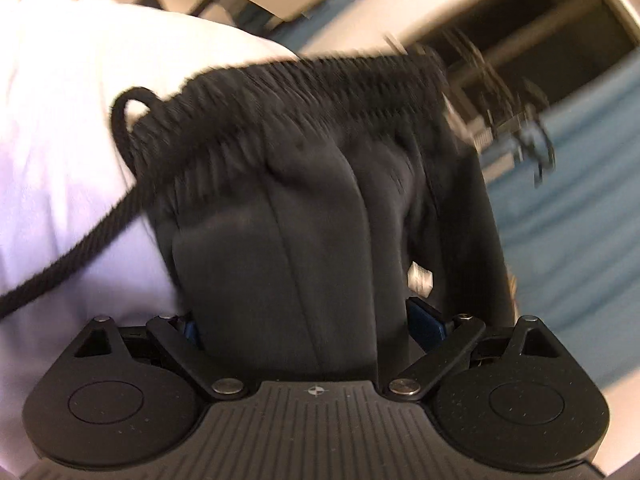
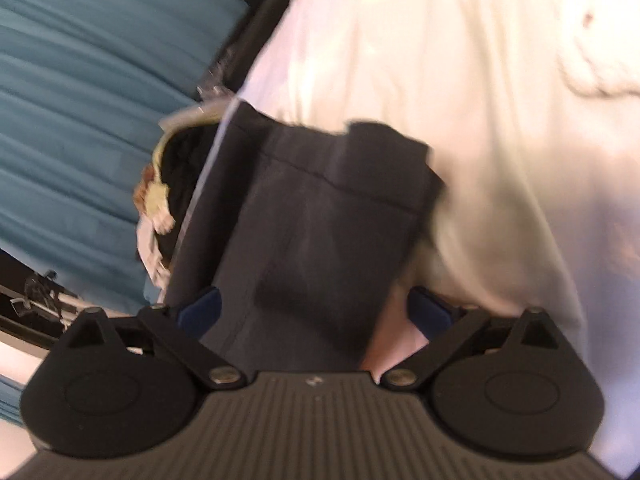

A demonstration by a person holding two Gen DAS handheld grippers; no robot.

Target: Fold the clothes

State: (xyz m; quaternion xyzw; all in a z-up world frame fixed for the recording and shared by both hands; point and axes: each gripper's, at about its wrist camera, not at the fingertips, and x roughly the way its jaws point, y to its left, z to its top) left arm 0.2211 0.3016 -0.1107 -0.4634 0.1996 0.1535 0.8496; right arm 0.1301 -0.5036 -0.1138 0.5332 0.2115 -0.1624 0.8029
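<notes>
A pair of black shorts (image 1: 304, 184) with a ribbed elastic waistband (image 1: 304, 92) and a black drawstring (image 1: 72, 256) fills the left wrist view. My left gripper (image 1: 304, 312) has the shorts bunched between its blue pads (image 1: 426, 320), near the waistband. In the right wrist view my right gripper (image 2: 316, 308) holds the hemmed end of the same shorts (image 2: 320, 216) between its blue pads (image 2: 202, 306). Both fingertips are hidden by cloth. Both views are motion-blurred.
A person's white shirt (image 2: 460, 80) is close behind the shorts in both views and also shows in the left wrist view (image 1: 60, 128). A teal cloth surface (image 2: 80, 100) lies to the left. A dark rack with equipment (image 1: 520, 80) is at the upper right.
</notes>
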